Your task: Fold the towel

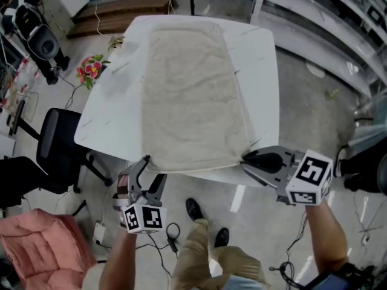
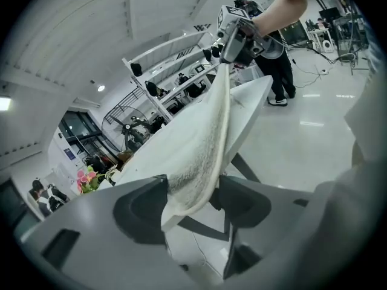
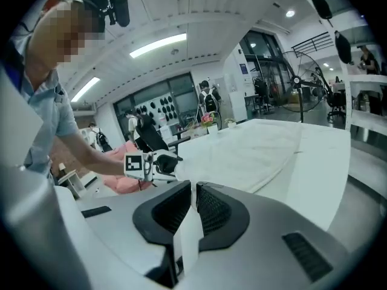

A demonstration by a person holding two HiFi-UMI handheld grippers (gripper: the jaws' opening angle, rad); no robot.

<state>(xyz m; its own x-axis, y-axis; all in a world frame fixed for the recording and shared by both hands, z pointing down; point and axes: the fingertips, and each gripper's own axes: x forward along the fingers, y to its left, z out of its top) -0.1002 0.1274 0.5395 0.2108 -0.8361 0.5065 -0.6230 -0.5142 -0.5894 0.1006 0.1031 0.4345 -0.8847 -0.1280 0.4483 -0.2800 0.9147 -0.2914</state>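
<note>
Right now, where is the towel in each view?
Head view: towel spread along the table's middle.
Left gripper view: centre, its edge between the open jaws, running up to the right gripper.
Right gripper view: centre right on the table, one corner pinched in the jaws.
Shared landmark: the pink flowers at the table's corner.

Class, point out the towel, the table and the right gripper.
towel [image 1: 187, 95]: head view, middle of the cloth.
table [image 1: 257, 77]: head view, bare top beside the towel.
right gripper [image 1: 246, 158]: head view, between its fingertips at the towel's corner.

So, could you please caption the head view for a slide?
Right gripper pinches towel corner; left gripper open at the other.
</note>
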